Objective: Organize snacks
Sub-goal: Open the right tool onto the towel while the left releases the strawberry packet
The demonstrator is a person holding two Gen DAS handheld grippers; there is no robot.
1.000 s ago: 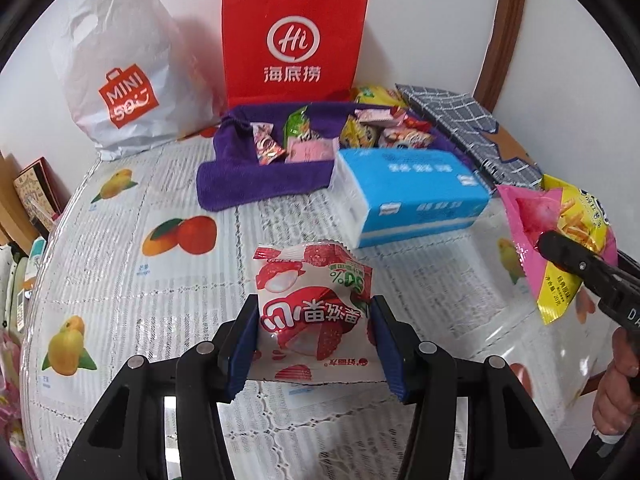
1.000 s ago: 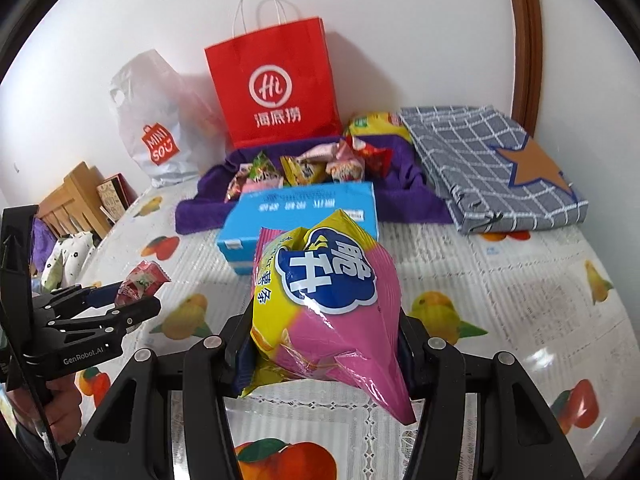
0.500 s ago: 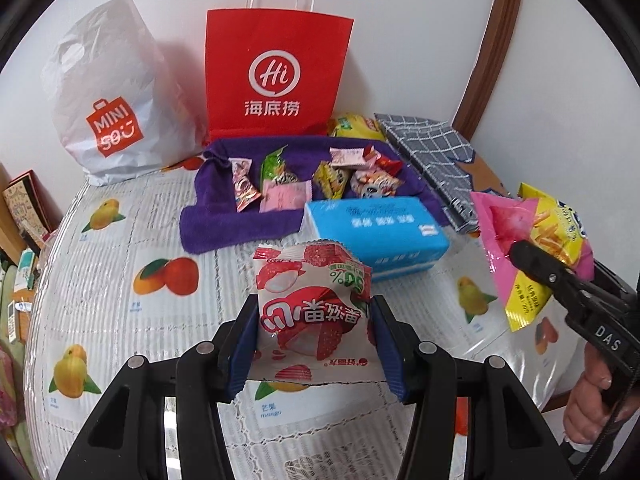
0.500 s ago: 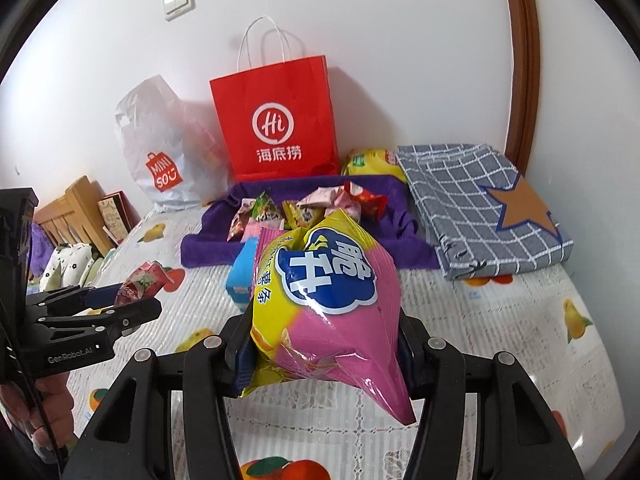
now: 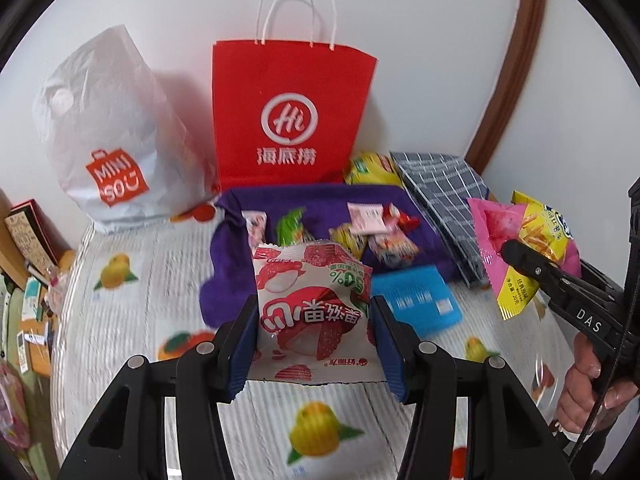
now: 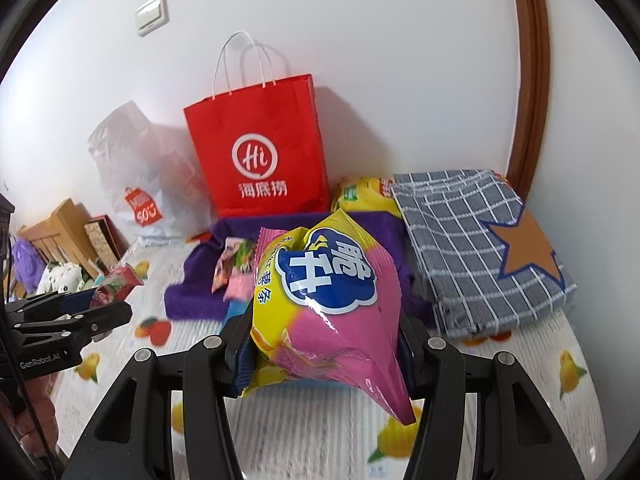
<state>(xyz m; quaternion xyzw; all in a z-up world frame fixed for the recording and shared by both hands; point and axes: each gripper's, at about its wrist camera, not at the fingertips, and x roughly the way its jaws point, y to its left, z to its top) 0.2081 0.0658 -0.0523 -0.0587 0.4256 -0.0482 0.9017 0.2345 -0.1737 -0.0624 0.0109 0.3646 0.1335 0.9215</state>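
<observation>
My left gripper (image 5: 314, 334) is shut on a white and red lychee snack packet (image 5: 310, 304), held above the table. The same packet (image 6: 116, 286) and left gripper (image 6: 100, 304) show at the left of the right wrist view. My right gripper (image 6: 320, 344) is shut on a pink and yellow chip bag (image 6: 332, 304); that chip bag (image 5: 524, 248) appears at the right of the left wrist view. Behind them a purple cloth (image 5: 320, 200) carries several small snack packets (image 5: 364, 220). A red paper bag (image 5: 288, 112) stands upright at the wall.
A white plastic shopping bag (image 5: 108, 140) sits left of the red bag. A blue tissue pack (image 5: 416, 300) lies in front of the cloth. A folded grey checked fabric (image 6: 480, 248) and a yellow bag (image 6: 360, 196) are at the back right. The table (image 5: 120, 320) has a fruit-print cover.
Both grippers have risen and pulled back from the table with their packets still held. The cloth, tissue pack and bags now look smaller and farther away.
</observation>
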